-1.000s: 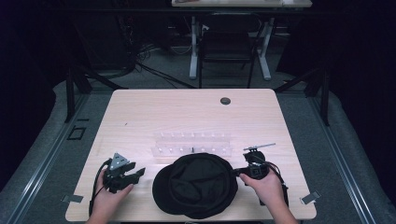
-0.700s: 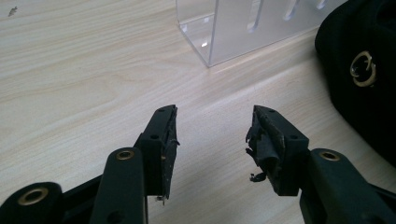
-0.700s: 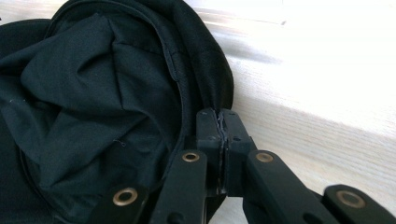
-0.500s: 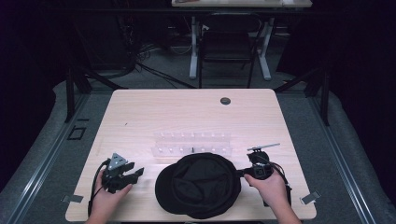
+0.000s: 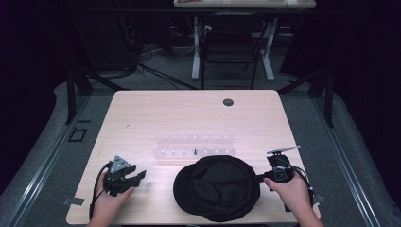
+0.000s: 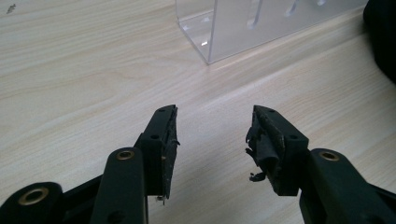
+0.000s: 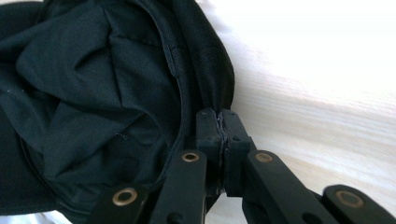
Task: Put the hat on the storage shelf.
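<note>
A black hat [image 5: 216, 187] lies opening-up on the near half of the light wooden table [image 5: 189, 113], close to the front edge and a little right of the middle, its dark lining rumpled in folds inside the rim. The right gripper [image 5: 263, 177] sits at the hat's right edge, held by the person's right hand [image 5: 292, 191], and points leftward at the hat; in the right gripper view its two black jaws are pressed together on the hat's rim [image 7: 205, 93], the fabric edge pinched between the pads where the brim curves down to meet them, with the hat's inside spreading away to the left of the jaws and bare table to the right. Those jaws have just been closing, and they now clamp the cloth. The left gripper [image 5: 140, 176] rests low over the table well to the left of the hat, in the left hand [image 5: 109, 203], with bare wood between its tips and the hat's left side; in the left gripper view its jaws stand spread apart with nothing between them but the tabletop. A clear plastic rack [image 5: 195, 145] lies just beyond the hat, toward the middle of the table, and its near corner [image 6: 210, 44] shows ahead of the left gripper, apart from it
</note>
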`<state>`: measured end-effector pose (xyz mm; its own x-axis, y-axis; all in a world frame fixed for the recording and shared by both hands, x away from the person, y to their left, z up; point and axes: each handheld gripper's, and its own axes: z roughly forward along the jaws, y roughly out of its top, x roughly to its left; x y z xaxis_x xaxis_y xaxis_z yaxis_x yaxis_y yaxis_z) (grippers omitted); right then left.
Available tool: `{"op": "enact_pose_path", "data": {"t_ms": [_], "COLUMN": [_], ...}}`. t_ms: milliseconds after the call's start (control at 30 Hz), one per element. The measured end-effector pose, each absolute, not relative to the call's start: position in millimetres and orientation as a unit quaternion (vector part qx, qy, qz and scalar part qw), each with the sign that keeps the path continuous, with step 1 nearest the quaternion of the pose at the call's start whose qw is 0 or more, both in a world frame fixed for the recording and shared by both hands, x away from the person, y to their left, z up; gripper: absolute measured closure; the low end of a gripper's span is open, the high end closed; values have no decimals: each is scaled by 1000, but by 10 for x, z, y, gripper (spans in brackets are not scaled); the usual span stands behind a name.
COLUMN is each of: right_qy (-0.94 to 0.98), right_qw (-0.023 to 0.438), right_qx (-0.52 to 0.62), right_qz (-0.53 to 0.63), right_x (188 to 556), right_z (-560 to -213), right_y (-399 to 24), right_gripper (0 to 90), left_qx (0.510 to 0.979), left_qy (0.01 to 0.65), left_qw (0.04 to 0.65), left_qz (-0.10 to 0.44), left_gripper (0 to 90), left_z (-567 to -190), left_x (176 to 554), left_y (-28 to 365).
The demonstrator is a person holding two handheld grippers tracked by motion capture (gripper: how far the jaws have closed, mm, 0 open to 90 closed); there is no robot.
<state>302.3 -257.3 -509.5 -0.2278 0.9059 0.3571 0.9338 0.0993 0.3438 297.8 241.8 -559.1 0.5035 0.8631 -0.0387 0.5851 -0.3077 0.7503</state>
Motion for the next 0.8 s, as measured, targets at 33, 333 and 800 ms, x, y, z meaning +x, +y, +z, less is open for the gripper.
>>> {"op": "enact_pose_path", "data": {"t_ms": [33,333,800], "right_qy": [-741,-749,-760], "right_qw": [30,48,60], "right_qx": [-623,-629,-632], "right_qz": [-247,-201,-139], "right_x": [3025,3071,3195], "right_z": [-5080,-5014,-5021], "right_y": [-2591,-2655,-2550], "right_gripper": [884,884,873], "left_qx": [786,784,786], "left_qy": [460,464,463], "left_qw": [366,368,366], "left_qz": [189,188,186], "left_gripper": [516,516,516], "left_z": [-5592,-5591,-5610], "left_x": [2978,2962,2963], "left_y": [2416,2430,2410]}}
